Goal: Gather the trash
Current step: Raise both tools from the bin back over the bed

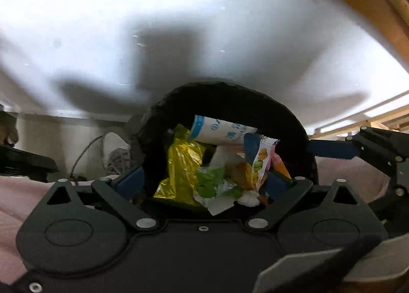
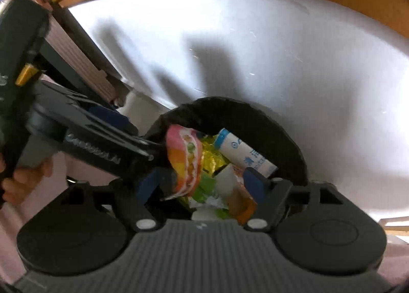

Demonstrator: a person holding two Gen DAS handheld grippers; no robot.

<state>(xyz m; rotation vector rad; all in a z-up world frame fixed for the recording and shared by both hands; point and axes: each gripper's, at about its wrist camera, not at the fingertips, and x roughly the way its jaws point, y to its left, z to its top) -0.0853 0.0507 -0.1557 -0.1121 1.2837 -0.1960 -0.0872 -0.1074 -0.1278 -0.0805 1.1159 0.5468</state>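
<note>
Closest to my lens, the left gripper [image 1: 204,177] hangs over the mouth of the black trash bin [image 1: 225,98], fingers spread wide and gripping nothing. Beyond the fingertips I see the white table [image 1: 179,24]. My right gripper [image 2: 202,180] is likewise parted over the bin [image 2: 230,106] (whether its pads touch the macaron wrapper [image 2: 185,162] drooping between them, I cannot tell). Between the left fingers lie a white paper cup [image 1: 222,131], a yellow foil wrapper [image 1: 179,165], and a green wrapper [image 1: 212,180].

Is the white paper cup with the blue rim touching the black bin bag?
Touching. In the right wrist view the white paper cup with the blue rim lies against the black bin bag, no gap showing.
</note>
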